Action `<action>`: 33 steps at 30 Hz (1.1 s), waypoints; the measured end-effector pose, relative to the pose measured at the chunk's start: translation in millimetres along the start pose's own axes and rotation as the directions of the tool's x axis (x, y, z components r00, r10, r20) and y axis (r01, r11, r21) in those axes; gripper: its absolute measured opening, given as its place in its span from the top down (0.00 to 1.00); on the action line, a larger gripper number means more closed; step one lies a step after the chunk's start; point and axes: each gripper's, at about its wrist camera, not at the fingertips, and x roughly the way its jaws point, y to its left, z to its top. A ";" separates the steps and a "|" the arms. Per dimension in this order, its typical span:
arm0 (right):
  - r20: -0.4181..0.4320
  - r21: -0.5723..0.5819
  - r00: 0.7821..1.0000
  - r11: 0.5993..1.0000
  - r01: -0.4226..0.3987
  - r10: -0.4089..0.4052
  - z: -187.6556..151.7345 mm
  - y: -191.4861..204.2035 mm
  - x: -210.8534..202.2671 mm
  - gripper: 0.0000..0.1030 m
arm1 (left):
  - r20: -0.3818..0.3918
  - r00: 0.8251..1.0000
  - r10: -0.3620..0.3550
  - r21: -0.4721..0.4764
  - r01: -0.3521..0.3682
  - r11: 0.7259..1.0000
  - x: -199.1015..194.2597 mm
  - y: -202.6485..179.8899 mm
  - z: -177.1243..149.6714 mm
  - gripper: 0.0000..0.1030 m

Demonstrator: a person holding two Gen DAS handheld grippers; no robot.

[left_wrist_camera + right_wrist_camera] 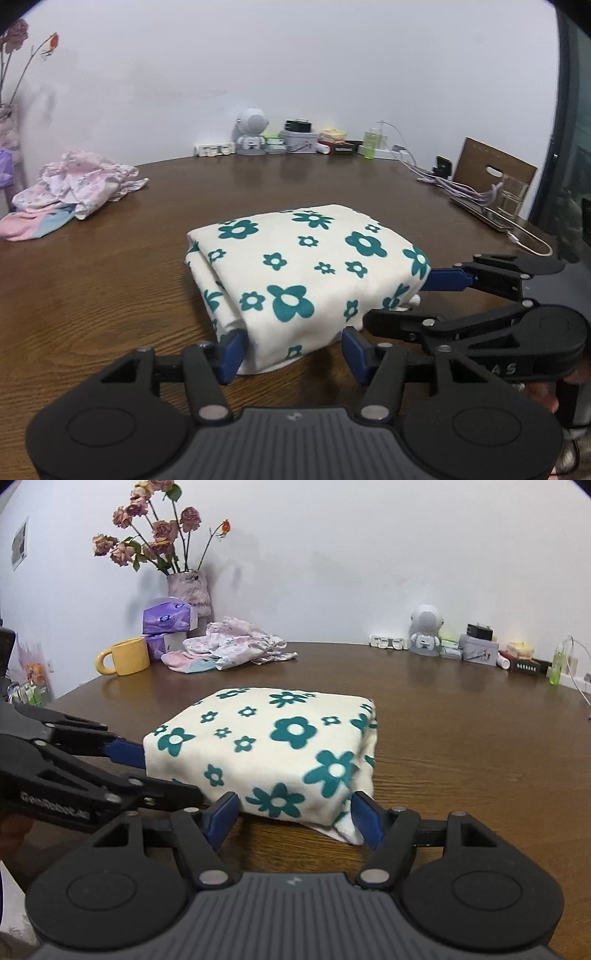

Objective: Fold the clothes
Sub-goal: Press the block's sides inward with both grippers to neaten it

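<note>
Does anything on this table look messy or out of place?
Yes: a crumpled pile of pink clothes lies unfolded at the far side of the table, beside the yellow mug. The flowered garment is neatly folded, though a white bit sticks out under its near corner.

Left gripper (293, 350) jaws parted, angled downward, right gripper (295, 819) jaws parted beside it, fingertips converging
</note>
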 end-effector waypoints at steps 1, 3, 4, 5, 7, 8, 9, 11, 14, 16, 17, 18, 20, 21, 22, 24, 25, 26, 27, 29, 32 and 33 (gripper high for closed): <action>-0.001 -0.005 1.000 1.000 0.013 -0.013 0.0 1.2 1.1 0.37 | 0.000 1.000 0.001 -0.008 -0.001 1.000 0.5 0.5 0.3 0.46; -0.003 -0.003 1.000 1.000 0.011 -0.011 -0.1 0.9 1.6 0.40 | 0.000 1.000 0.004 -0.014 -0.004 1.000 0.9 1.2 0.4 0.47; -0.005 -0.003 1.000 1.000 0.006 -0.006 -0.3 0.4 1.3 0.42 | 0.001 1.000 0.004 -0.014 -0.004 1.000 0.8 1.5 0.2 0.47; -0.006 -0.004 1.000 1.000 0.001 -0.001 -0.4 -0.3 0.7 0.44 | 0.002 1.000 0.001 -0.013 -0.001 1.000 0.6 2.0 0.2 0.49; -0.007 -0.006 1.000 1.000 -0.008 0.008 -0.6 -1.7 -0.5 0.47 | 0.002 1.000 -0.002 -0.017 0.002 1.000 -0.4 4.1 0.2 0.52; -0.009 -0.006 1.000 1.000 -0.014 0.014 -0.7 -2.9 -1.1 0.48 | 0.003 1.000 -0.005 -0.022 0.005 1.000 -1.3 5.4 -0.2 0.53; -0.010 -0.004 1.000 1.000 -0.020 0.020 -0.7 -4.4 -1.7 0.49 | 0.004 1.000 -0.008 -0.026 0.008 1.000 -2.2 6.6 -0.5 0.54; -0.011 0.002 1.000 1.000 -0.029 0.029 -0.7 -7.4 -3.2 0.51 | 0.004 1.000 -0.010 -0.035 0.010 0.999 -3.5 9.5 -0.8 0.58; -0.010 0.013 0.999 0.999 -0.038 0.038 -0.3 -12.3 -5.3 0.56 | 0.002 1.000 -0.012 -0.046 0.012 0.999 -5.1 13.6 -1.2 0.65; -0.011 0.020 0.999 0.999 -0.042 0.042 -0.1 -16.0 -6.1 0.61 | 0.002 1.000 -0.016 -0.049 0.016 0.999 -5.8 15.6 -1.6 0.70; -0.012 0.024 0.999 0.999 -0.042 0.042 -0.1 -18.0 -6.2 0.64 | 0.001 1.000 -0.019 -0.050 0.019 0.999 -6.1 16.3 -2.1 0.74; -0.012 0.029 0.999 0.999 -0.044 0.044 0.0 -20.2 -6.4 0.66 | 0.001 1.000 -0.022 -0.052 0.022 0.998 -6.5 16.9 -2.3 0.77; -0.013 0.042 0.999 0.998 -0.052 0.053 0.0 -24.8 -6.8 0.71 | 0.001 1.000 -0.026 -0.055 0.026 0.998 -7.5 17.5 -2.6 0.81; -0.014 0.048 0.998 0.997 -0.056 0.057 -0.1 -27.2 -7.0 0.73 | 0.000 1.000 -0.030 -0.056 0.030 0.998 -8.1 18.2 -2.7 0.83; -0.014 0.053 0.998 0.997 -0.059 0.060 -0.1 -28.9 -7.2 0.77 | 0.000 0.999 -0.035 -0.059 0.035 0.998 -8.8 18.8 -3.0 0.84; -0.015 0.061 0.998 0.996 -0.067 0.068 -0.6 -31.5 -7.6 0.82 | -0.001 0.999 -0.039 -0.064 0.039 0.997 -9.8 20.2 -3.3 0.87; -0.015 0.065 0.997 0.995 -0.071 0.072 -0.9 -32.8 -7.8 0.84 | -0.002 0.999 -0.040 -0.066 0.040 0.997 -10.2 20.9 -3.4 0.87; -0.016 0.068 0.997 0.995 -0.071 0.072 -1.1 -34.4 -7.9 0.89 | -0.002 0.999 -0.041 -0.068 0.041 0.997 -10.5 21.5 -3.6 0.87; -0.016 0.071 0.997 0.995 -0.068 0.069 -1.3 -36.4 -8.0 0.91 | -0.003 0.999 -0.043 -0.069 0.043 0.997 -10.7 22.1 -3.6 0.88; -0.017 0.081 0.998 0.995 -0.065 0.067 -1.7 -40.7 -8.2 0.93 | -0.003 0.999 -0.046 -0.066 0.046 0.997 -11.3 22.2 -4.1 0.89; -0.018 0.093 0.997 0.993 -0.070 0.072 -2.8 -45.0 -8.9 0.96 | -0.002 0.999 -0.048 -0.064 0.048 0.997 -12.0 22.6 -4.5 0.92; -0.017 0.092 0.997 0.993 -0.071 0.073 -3.2 -45.3 -9.4 0.96 | -0.002 0.999 -0.049 -0.065 0.049 0.997 -11.9 22.9 -4.4 0.92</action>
